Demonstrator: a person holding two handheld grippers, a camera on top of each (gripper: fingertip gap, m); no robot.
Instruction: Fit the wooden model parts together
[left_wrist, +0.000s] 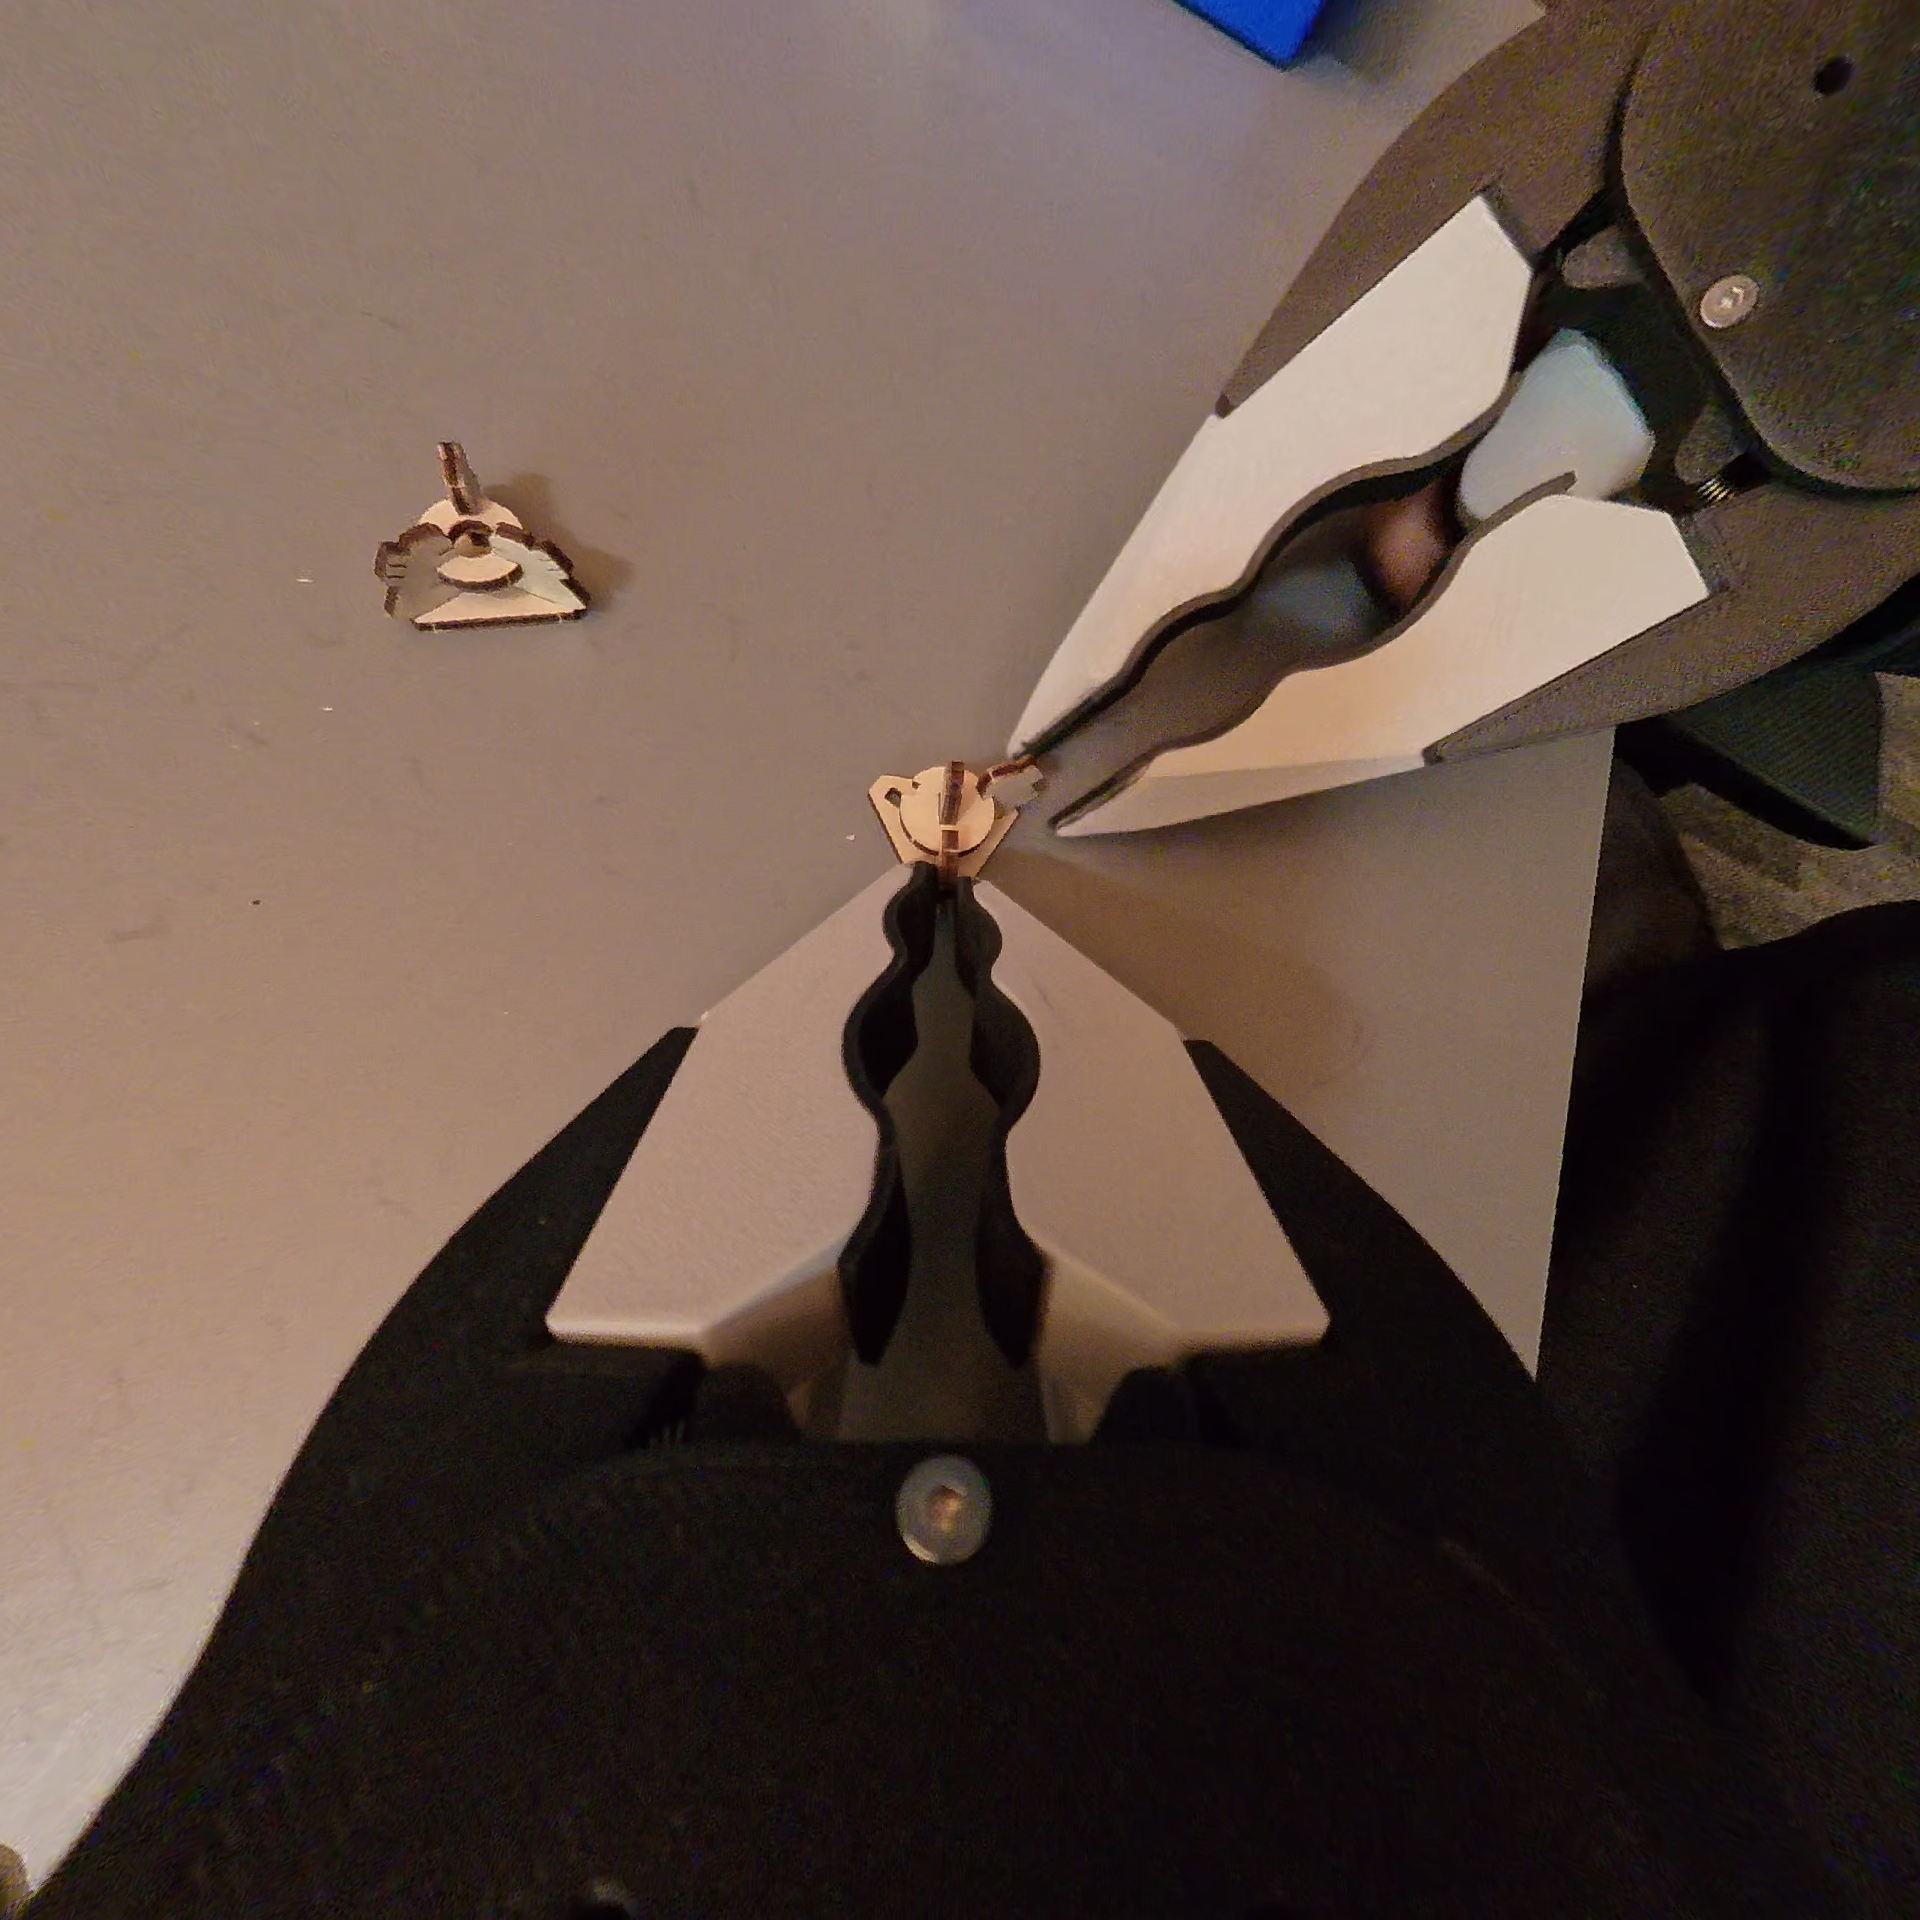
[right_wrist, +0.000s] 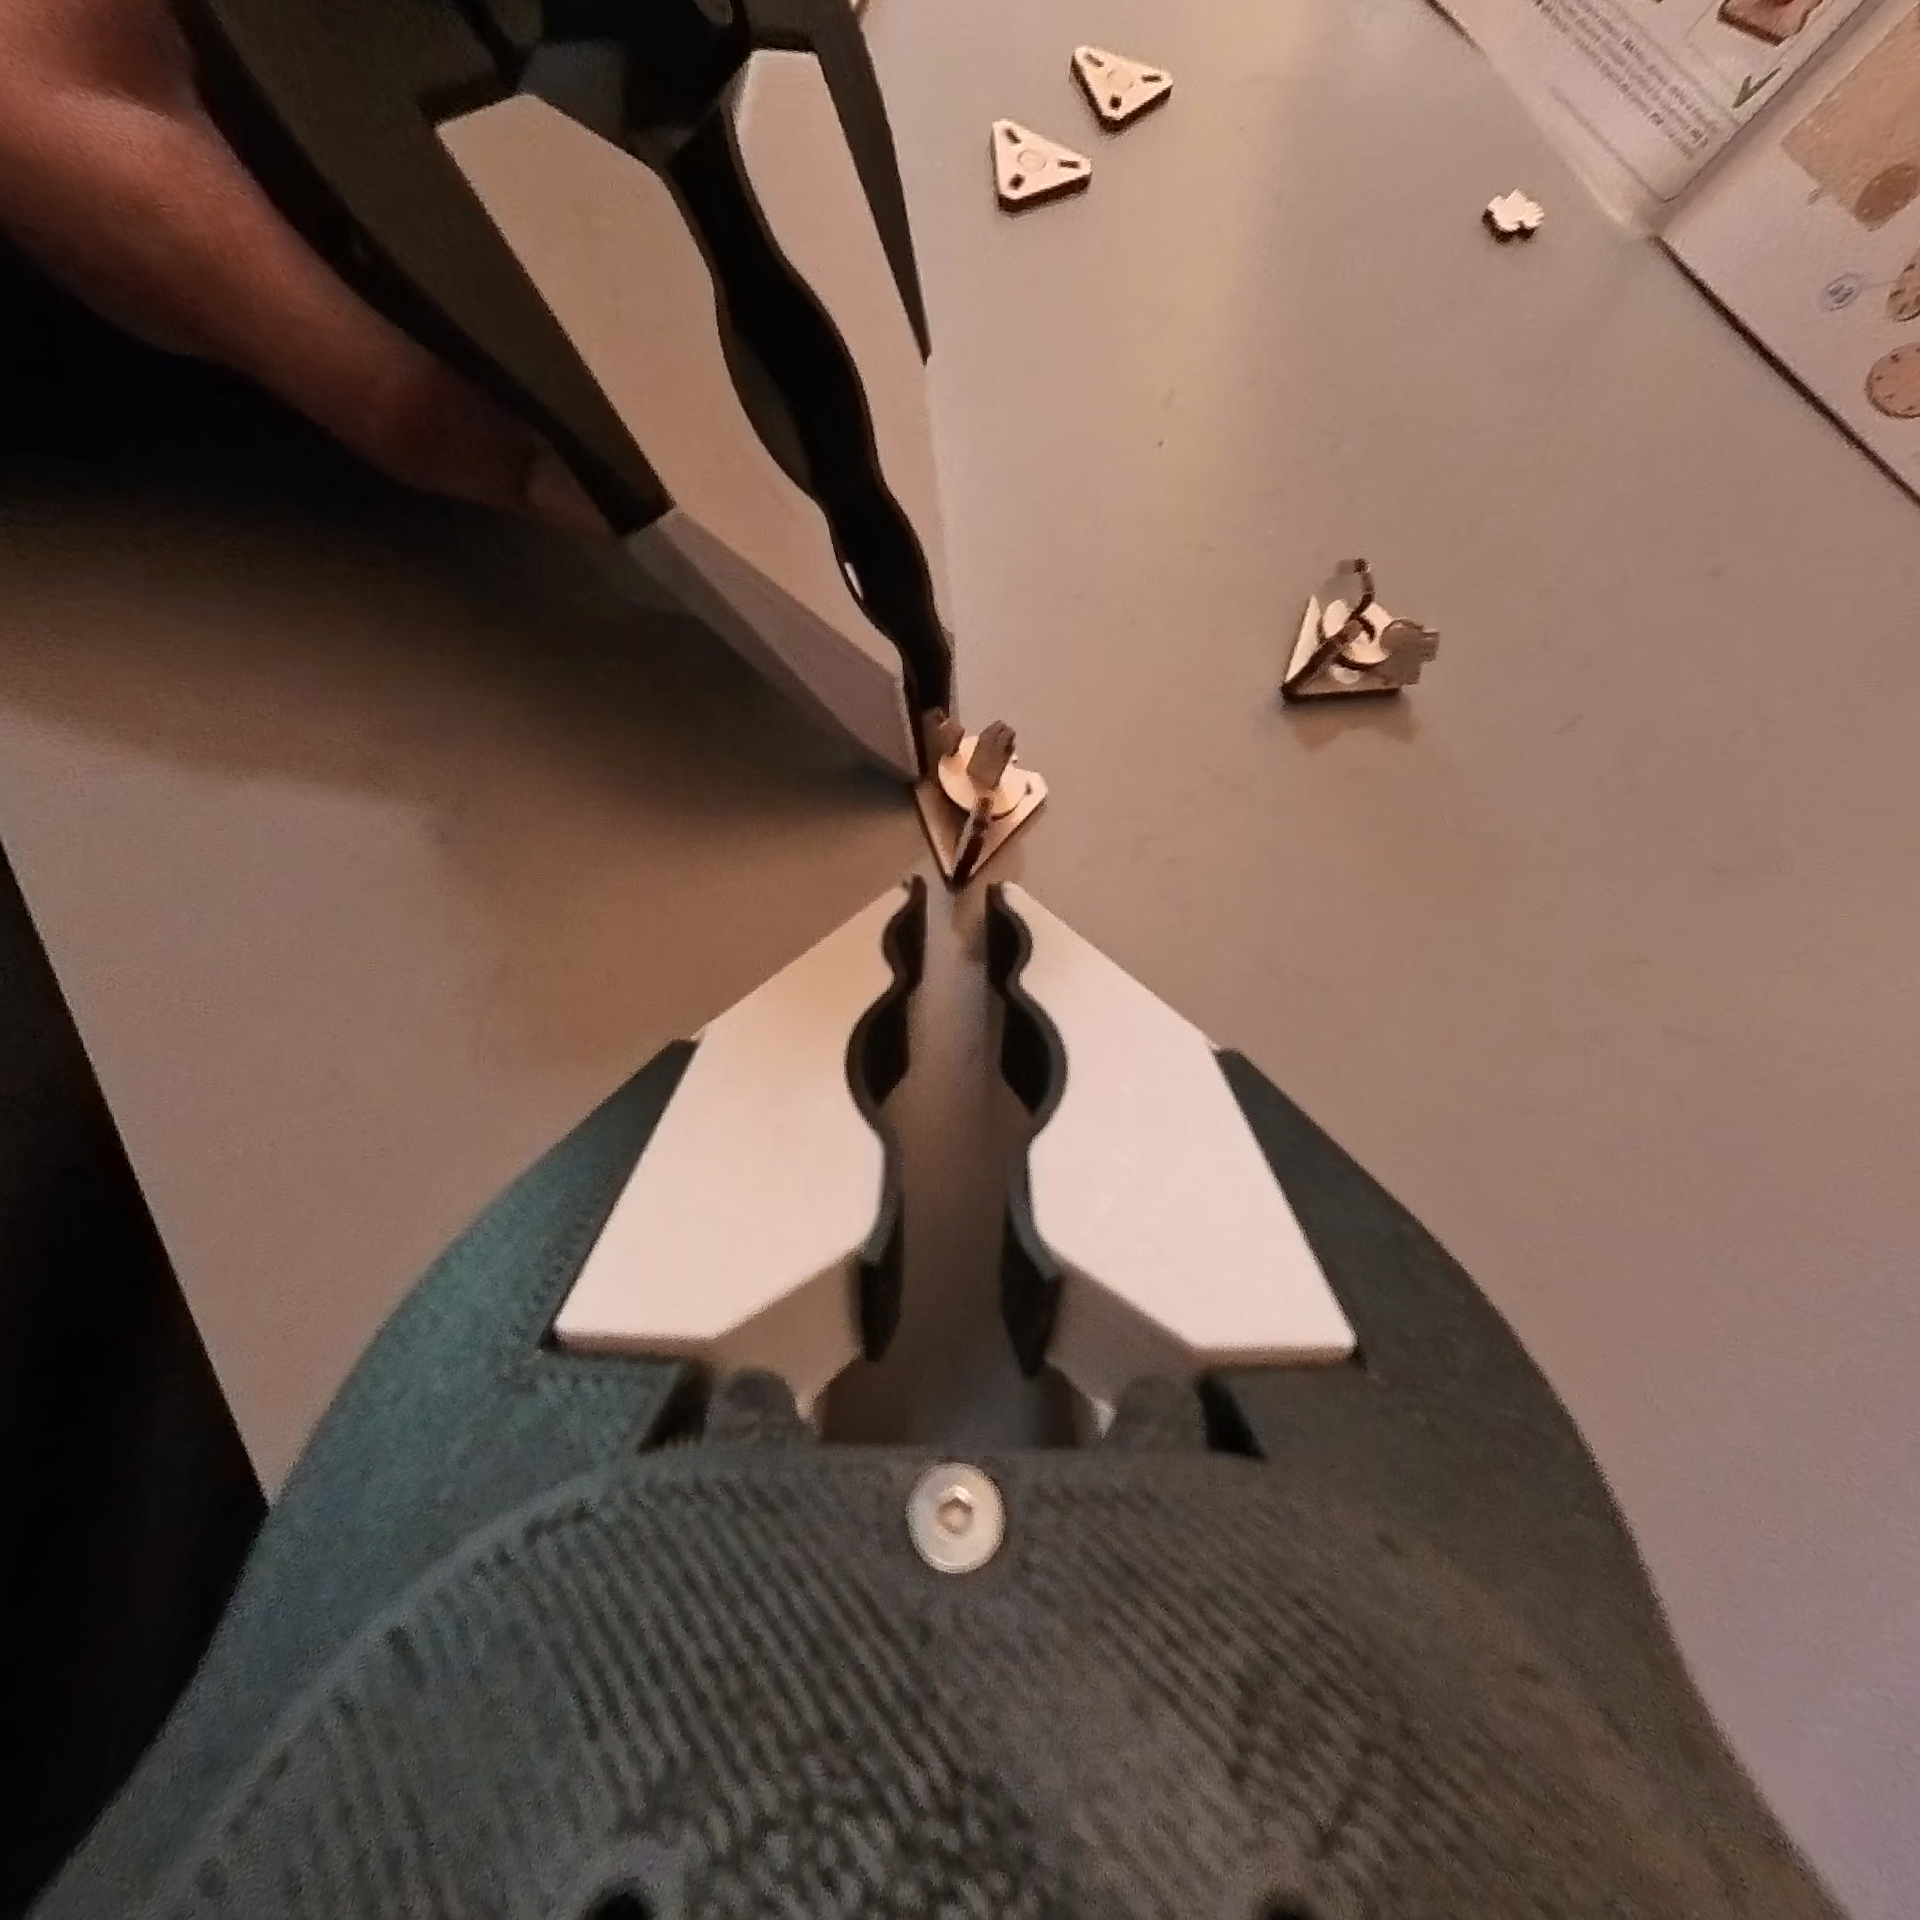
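Observation:
A small wooden assembly (left_wrist: 940, 821), a triangular plate with a round disc and upright tabs, sits low over the grey table (left_wrist: 727, 364). My left gripper (left_wrist: 940, 883) is shut on one thin upright tab of it; the right wrist view shows those tips (right_wrist: 925, 717) pinching the tab from the upper left. My right gripper (right_wrist: 956, 899) is open, its tips either side of the near corner of the assembly (right_wrist: 977, 800) with a gap showing. In the left wrist view it (left_wrist: 1044, 790) comes in from the upper right, tips apart around a small side piece.
A second similar wooden assembly (left_wrist: 478, 561) lies on the table, also in the right wrist view (right_wrist: 1351, 644). Two flat triangular plates (right_wrist: 1039, 166) and a small loose piece (right_wrist: 1512, 213) lie farther off. Printed sheets (right_wrist: 1818, 260) lie at the right. The table edge (left_wrist: 1558, 1143) is close. The grippers are tip to tip, or close to it. The small loose piece (right_wrist: 1512, 213) is about equally far from each gripper, around 25 centimetres.

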